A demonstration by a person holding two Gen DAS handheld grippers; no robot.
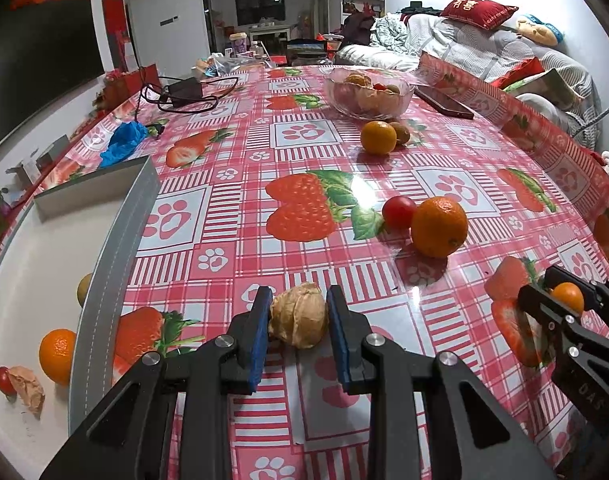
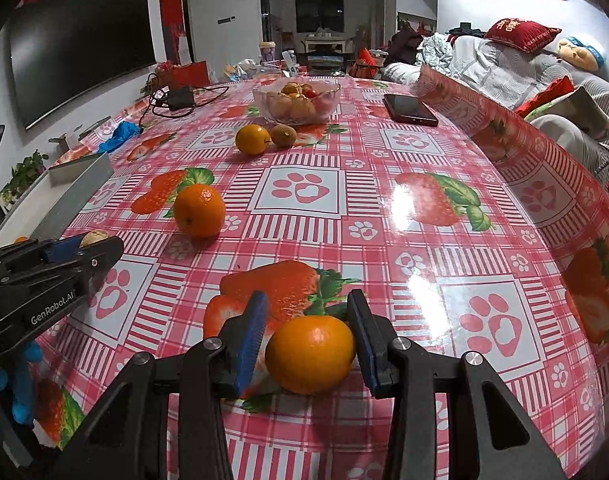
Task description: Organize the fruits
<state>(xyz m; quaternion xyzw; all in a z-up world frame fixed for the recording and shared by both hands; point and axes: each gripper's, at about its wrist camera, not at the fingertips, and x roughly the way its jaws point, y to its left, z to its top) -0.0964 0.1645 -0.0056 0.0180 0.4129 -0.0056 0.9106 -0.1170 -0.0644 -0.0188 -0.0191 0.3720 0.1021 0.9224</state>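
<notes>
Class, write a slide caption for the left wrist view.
Left hand-held gripper clamps a papery husked fruit beside the white tray.

On the bench [image 1: 384, 280], a tray [image 1: 104, 264] sits left; a bowl [image 1: 368, 94] stands far behind, a phone [image 1: 444, 102] to its right.

Table [image 2: 424, 208]: oranges [image 2: 199, 211], glass bowl [image 2: 296, 104], phone [image 2: 410, 108], tray [image 1: 104, 264].

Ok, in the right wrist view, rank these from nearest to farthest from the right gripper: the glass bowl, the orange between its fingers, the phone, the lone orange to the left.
1. Orange, between the fingers of the right gripper.
2. Lone orange, mid-table, left.
3. Glass bowl and phone, far end, bowl centre and phone right: too close to call.
</notes>
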